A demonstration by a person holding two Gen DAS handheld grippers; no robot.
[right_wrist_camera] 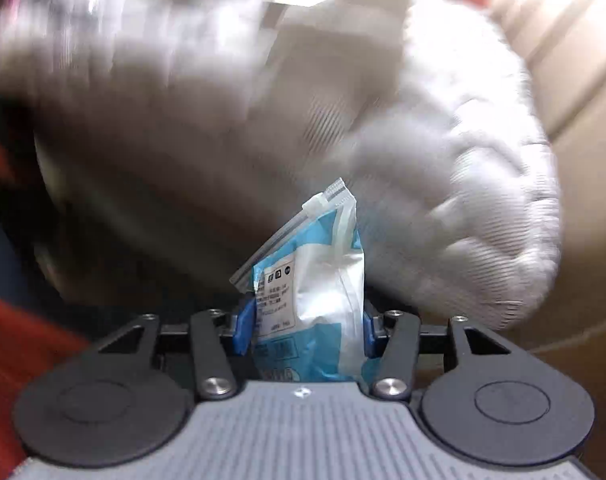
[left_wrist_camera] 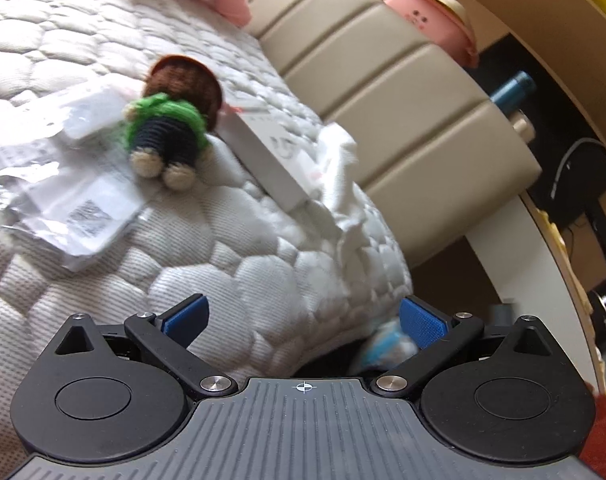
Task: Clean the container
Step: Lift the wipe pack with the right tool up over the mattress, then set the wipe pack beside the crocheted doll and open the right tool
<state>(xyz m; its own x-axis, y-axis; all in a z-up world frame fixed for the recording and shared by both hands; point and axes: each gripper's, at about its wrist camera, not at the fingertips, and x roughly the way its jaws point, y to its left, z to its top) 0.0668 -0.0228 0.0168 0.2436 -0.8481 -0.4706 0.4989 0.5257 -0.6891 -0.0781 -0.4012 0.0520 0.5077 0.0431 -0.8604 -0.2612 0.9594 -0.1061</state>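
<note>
**Right gripper holds a blue-and-white pouch at the mattress edge**

Closest in, the right gripper [right_wrist_camera: 306,330] has its blue fingers [right_wrist_camera: 245,330] pressed against both sides of a blue-and-white pouch [right_wrist_camera: 317,292]. The pouch stands upright between them, its clear zip strip at the top, printed label facing left. Behind it the quilted mattress [right_wrist_camera: 443,152] fills the right wrist view, badly smeared by motion blur, so little else can be told there.

The left gripper [left_wrist_camera: 305,322] hovers with its fingers [left_wrist_camera: 421,320] spread wide and nothing between them. It sits just off the near corner of the mattress [left_wrist_camera: 231,248]. The same pouch [left_wrist_camera: 391,346] shows low beside the right-hand finger, blurred.

Farther up the mattress lie loose papers in clear plastic [left_wrist_camera: 63,184] toward the left edge. Just beyond them a small crocheted doll [left_wrist_camera: 171,128] with a green top, dark body and brown hat lies on its back. Beside it a flat white box [left_wrist_camera: 271,156] rests slantwise near the right edge, touching a crumpled white cloth [left_wrist_camera: 335,172]. A beige padded headboard [left_wrist_camera: 387,92] runs along past that edge. No container to be cleaned can be made out.
</note>
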